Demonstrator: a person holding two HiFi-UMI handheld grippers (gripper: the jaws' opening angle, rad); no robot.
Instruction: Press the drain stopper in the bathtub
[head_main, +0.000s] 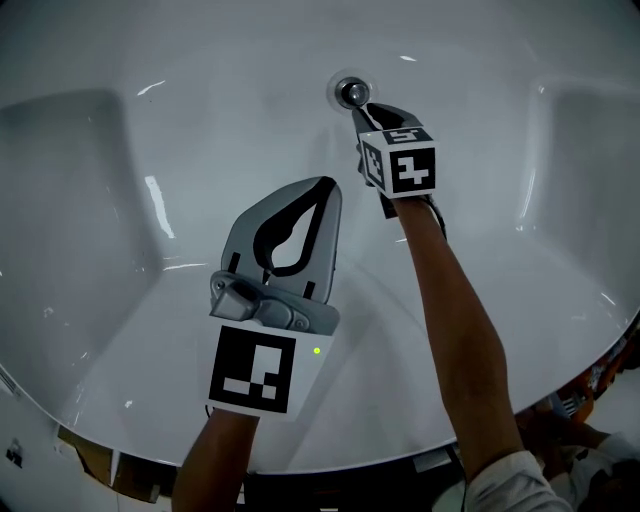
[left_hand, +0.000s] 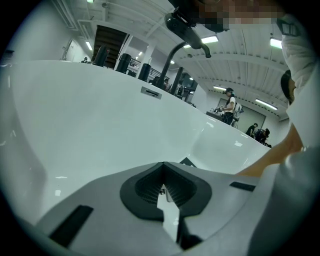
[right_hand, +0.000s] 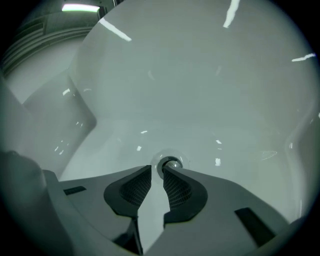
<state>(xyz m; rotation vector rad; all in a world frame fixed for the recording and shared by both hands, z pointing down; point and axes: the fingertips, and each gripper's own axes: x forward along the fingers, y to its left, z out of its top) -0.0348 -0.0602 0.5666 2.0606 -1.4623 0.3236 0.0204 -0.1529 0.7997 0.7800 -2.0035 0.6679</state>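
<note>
White bathtub (head_main: 200, 130) around us: our right tool (head_main: 362, 108), jaws slightly parted, sits at the drain stopper (head_main: 350, 92) at twelve o'clock; our left tool (head_main: 324, 184), clenched empty, hangs at seven.

**Counts by kind**

- Bathtub (head_main: 110, 330): one, filling the head view.
- Stopper (head_main: 351, 93): one, top centre of the head view.
- Grippers: two, with two jaws each, four jaws in all.
  - Left gripper (head_main: 325, 185), at centre.
  - Right gripper (head_main: 362, 108), just right of top centre.
- Marker cubes: two, one per gripper.
  - Left cube (head_main: 255, 368), lower centre.
  - Right cube (head_main: 400, 162), upper right of centre.
- Green lamp (head_main: 317, 350): one, beside the left cube.
- Arms: two.
  - Left arm (head_main: 215, 460), at the bottom edge.
  - Right arm (head_main: 460, 320), lower right.
- Faucet (left_hand: 187, 32): one, top centre of the left gripper view.
- Overflow plate (left_hand: 151, 92): one, upper left of centre in the same view.
- Background people: three can be made out at right of centre, the nearest person (left_hand: 230, 102) and two farther figures (left_hand: 255, 130) (left_hand: 264, 135). Any others are too small to count.
</note>
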